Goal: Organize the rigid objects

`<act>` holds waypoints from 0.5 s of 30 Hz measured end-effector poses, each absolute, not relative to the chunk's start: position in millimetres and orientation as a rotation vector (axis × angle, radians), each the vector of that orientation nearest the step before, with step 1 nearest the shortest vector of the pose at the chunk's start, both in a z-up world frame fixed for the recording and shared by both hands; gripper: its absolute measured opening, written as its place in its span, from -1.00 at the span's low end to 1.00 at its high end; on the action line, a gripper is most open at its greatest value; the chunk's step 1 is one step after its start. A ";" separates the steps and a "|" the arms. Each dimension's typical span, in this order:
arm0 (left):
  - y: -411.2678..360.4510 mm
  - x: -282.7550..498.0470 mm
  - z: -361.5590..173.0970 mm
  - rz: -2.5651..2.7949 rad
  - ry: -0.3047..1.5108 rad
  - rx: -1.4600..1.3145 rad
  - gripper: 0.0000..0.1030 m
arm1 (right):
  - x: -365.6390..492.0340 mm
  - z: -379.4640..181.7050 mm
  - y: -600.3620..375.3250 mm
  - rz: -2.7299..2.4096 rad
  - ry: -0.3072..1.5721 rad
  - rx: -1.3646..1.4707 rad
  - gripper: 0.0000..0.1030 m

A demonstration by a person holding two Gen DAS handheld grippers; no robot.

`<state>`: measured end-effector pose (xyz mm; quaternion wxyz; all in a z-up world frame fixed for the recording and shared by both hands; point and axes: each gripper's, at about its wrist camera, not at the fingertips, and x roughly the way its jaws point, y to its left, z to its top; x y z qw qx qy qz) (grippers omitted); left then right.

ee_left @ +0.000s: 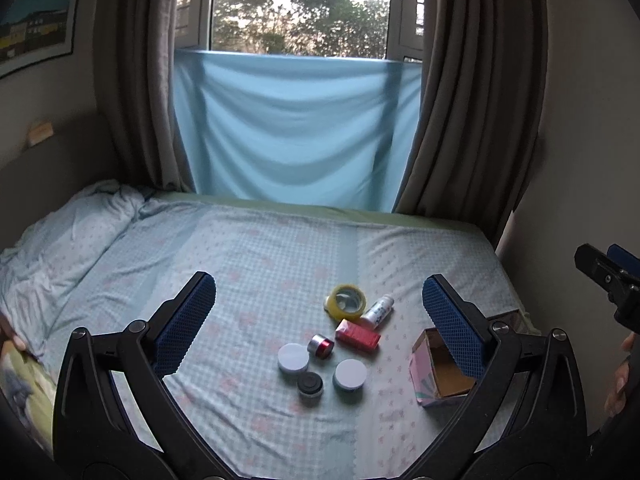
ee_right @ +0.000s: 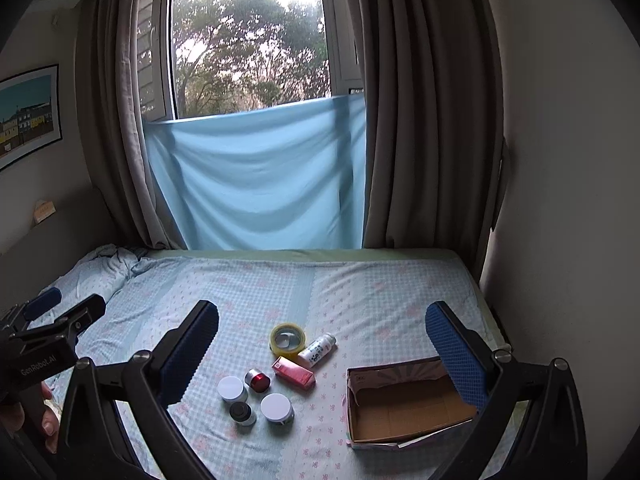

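Note:
Several small items lie in a cluster on the bed: a yellow tape roll (ee_left: 345,300) (ee_right: 287,338), a white bottle (ee_left: 378,311) (ee_right: 317,349), a red box (ee_left: 357,337) (ee_right: 294,372), a red-and-silver jar (ee_left: 321,345) (ee_right: 257,380), two white-lidded jars (ee_left: 293,357) (ee_left: 350,375) (ee_right: 232,388) (ee_right: 277,407) and a black-lidded jar (ee_left: 309,386) (ee_right: 241,413). An open, empty cardboard box (ee_left: 442,368) (ee_right: 408,400) lies to their right. My left gripper (ee_left: 318,316) is open above the cluster. My right gripper (ee_right: 322,340) is open above the items and box.
The bed (ee_right: 360,292) has a blue checked sheet with a crumpled pillow (ee_left: 60,236) at the left. Curtains (ee_right: 420,120), a blue cloth (ee_right: 260,176) and a window stand behind. A wall (ee_right: 560,240) bounds the bed's right edge.

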<state>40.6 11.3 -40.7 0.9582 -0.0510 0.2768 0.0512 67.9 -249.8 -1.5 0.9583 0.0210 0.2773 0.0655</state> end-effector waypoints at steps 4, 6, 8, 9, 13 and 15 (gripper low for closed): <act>23.8 63.7 -69.3 0.154 0.642 -0.152 0.99 | 105.8 -14.9 -253.3 0.154 0.608 0.038 1.00; 30.1 76.5 -87.5 0.184 0.685 -0.179 0.99 | 127.3 -25.6 -252.9 0.176 0.635 0.026 1.00; 35.8 88.4 -108.6 0.216 0.722 -0.210 0.99 | 151.9 -40.1 -250.8 0.208 0.663 0.012 1.00; 37.6 94.2 -119.0 0.230 0.741 -0.220 0.99 | 164.3 -48.8 -250.1 0.230 0.678 0.007 1.00; 42.6 121.6 -169.6 0.283 0.833 -0.247 0.99 | 215.7 -87.0 -239.0 0.328 0.752 -0.009 1.00; 43.1 134.9 -194.0 0.295 0.883 -0.256 0.99 | 242.2 -109.5 -230.4 0.364 0.797 -0.017 1.00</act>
